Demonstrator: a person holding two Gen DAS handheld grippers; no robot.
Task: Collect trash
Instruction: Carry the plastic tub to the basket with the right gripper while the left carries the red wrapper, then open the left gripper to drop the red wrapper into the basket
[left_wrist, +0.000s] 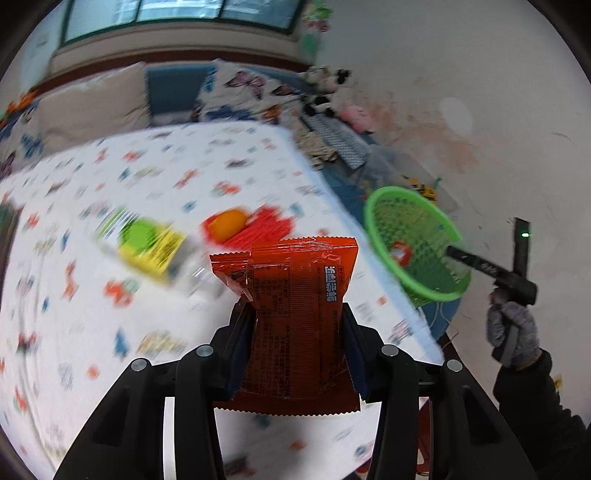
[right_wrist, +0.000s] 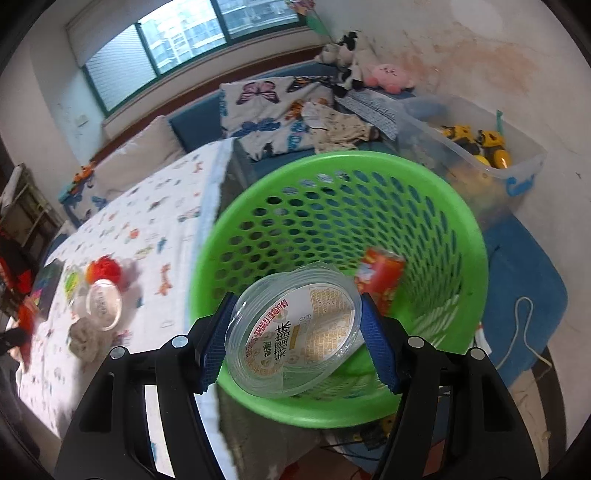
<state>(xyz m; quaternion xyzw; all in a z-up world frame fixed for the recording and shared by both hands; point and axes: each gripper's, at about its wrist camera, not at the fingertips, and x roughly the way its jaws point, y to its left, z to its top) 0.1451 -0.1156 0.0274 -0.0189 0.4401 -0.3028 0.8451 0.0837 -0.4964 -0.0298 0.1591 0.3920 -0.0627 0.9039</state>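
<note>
Above the bed (left_wrist: 110, 325) | left gripper (left_wrist: 295, 314) tilted down | jaws clamp red packet (left_wrist: 295, 317)

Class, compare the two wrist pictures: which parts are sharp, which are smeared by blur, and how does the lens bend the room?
Left wrist view: the red snack packet in the left gripper is sharp, the patterned bedsheet behind smears with motion blur. Right wrist view: mostly sharp, the green basket rim slightly soft. Both views: fisheye curves the edges, with dark corners.

Daylit window (right_wrist: 177, 40) above a blue sofa (right_wrist: 192, 129), stained white wall (right_wrist: 498, 66).
</note>
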